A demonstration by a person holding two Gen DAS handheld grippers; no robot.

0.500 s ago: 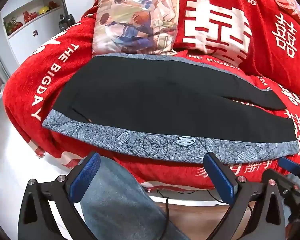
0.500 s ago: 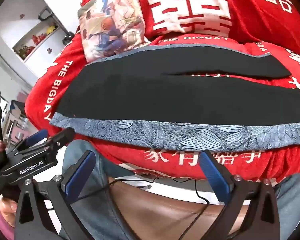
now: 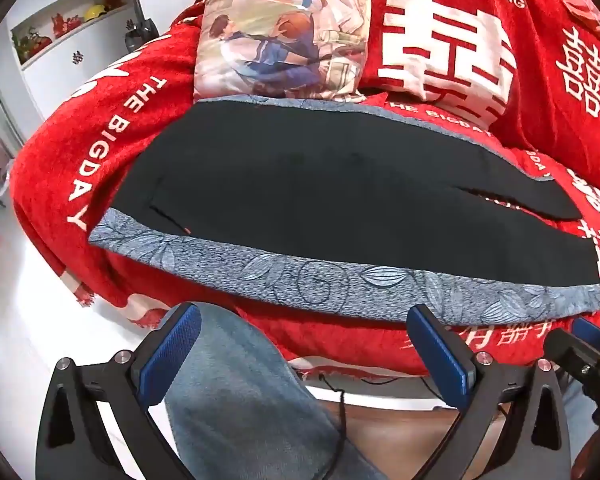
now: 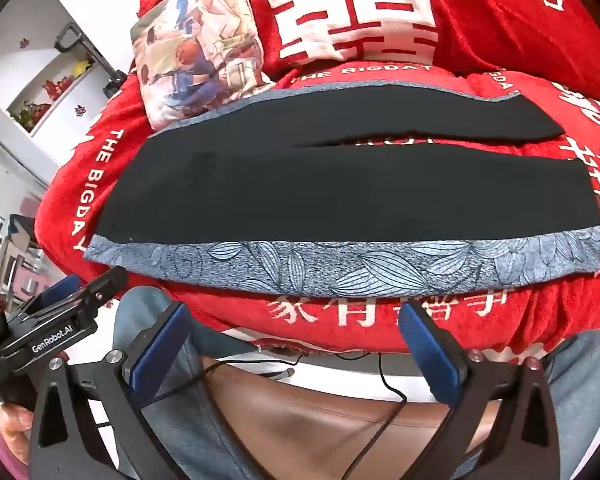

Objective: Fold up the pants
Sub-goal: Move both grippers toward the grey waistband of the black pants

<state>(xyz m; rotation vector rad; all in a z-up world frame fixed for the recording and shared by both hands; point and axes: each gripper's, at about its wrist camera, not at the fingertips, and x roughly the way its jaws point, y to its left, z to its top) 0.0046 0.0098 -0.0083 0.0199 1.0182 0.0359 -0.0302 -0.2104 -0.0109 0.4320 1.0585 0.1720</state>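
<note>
Black pants [image 3: 320, 196] with a grey-blue leaf-patterned side stripe [image 3: 340, 284] lie flat, lengthwise left to right, on a red blanket. The waist is at the left and the two legs split at the right. They also show in the right wrist view [image 4: 340, 196], with the stripe [image 4: 360, 264] along the near edge. My left gripper [image 3: 306, 344] is open and empty, just short of the near stripe. My right gripper [image 4: 296, 340] is open and empty, below the stripe's near edge. The left gripper's body [image 4: 56, 332] shows at the left of the right wrist view.
The red blanket [image 3: 80, 152] with white lettering covers a sofa. A printed cushion [image 3: 284, 28] and a red cushion [image 3: 448, 40] lie behind the pants. The person's jeans-clad knee [image 3: 240, 392] and a black cable [image 4: 384, 376] are below the grippers. A white shelf [image 3: 60, 32] stands far left.
Both grippers have edged slightly closer to the near striped edge of the pants. The pants have not moved.
</note>
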